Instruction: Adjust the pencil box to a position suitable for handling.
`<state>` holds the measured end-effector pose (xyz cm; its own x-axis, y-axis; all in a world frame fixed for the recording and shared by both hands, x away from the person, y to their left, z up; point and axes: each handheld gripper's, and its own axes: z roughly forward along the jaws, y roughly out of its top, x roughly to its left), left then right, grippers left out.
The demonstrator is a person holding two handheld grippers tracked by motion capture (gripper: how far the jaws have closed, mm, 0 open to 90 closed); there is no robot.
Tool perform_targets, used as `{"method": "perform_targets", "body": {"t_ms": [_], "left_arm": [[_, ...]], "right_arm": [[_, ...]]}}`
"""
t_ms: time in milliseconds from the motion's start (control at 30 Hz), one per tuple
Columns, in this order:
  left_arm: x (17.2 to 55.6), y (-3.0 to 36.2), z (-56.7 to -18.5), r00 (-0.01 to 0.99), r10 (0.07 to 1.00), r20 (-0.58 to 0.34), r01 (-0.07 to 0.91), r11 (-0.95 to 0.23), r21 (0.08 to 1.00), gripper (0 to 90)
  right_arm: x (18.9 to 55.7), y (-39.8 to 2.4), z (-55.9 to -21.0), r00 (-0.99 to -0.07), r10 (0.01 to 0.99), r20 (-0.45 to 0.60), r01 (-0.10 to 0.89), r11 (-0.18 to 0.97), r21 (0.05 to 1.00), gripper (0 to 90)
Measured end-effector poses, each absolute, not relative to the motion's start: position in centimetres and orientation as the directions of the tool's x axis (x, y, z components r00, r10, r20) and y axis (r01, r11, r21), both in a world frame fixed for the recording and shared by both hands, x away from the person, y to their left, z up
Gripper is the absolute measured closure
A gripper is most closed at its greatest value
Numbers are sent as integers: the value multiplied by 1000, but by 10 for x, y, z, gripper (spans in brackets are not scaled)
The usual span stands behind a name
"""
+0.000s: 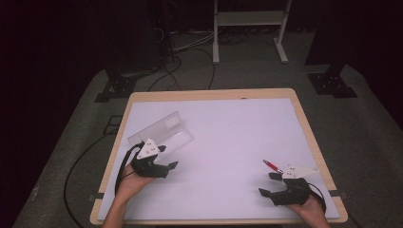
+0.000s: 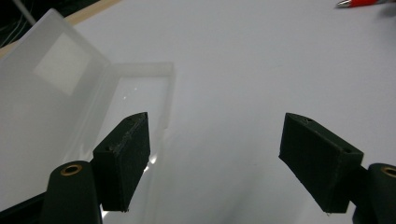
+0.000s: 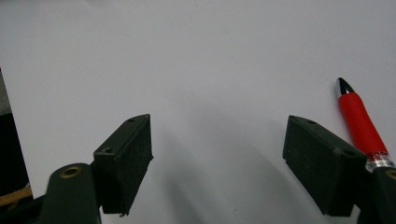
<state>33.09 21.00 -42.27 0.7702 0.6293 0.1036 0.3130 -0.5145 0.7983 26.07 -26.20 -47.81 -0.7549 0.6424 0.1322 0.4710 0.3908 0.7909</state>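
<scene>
From the high view I see my left tool point(image 1: 167, 156) just beside the open translucent case point(image 1: 161, 130) on the white tabletop point(image 1: 228, 128), and my right tool point(image 1: 269, 184) near the red pen point(image 1: 272, 166), at the right side.

In the left gripper view the jaws stand wide with nothing between them; the case point(image 2: 70, 93) lies left of them (its lid is raised).

In the right gripper view the jaws are also wide and empty, and the pen point(image 3: 360, 123) lies just beside the right jaw.
</scene>
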Motion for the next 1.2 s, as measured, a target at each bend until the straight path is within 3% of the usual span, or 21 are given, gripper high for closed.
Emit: {"method": "perform_targets", "body": {"t_ms": [367,700,1200], "left_arm": [[359,219,-437,744,666,62,405,-523,750,347],[370,219,-445,743,666,58,432,-544,719,452],[378,218,-455,748,661,55,466,-583,665,705]], "right_arm": [[260,-264,-477,-754,645,123,465,393,793,230],[259,-260,-477,-763,637,112,458,410,789,230],[259,-260,-476,-764,636,109,451,405,795,230]]}}
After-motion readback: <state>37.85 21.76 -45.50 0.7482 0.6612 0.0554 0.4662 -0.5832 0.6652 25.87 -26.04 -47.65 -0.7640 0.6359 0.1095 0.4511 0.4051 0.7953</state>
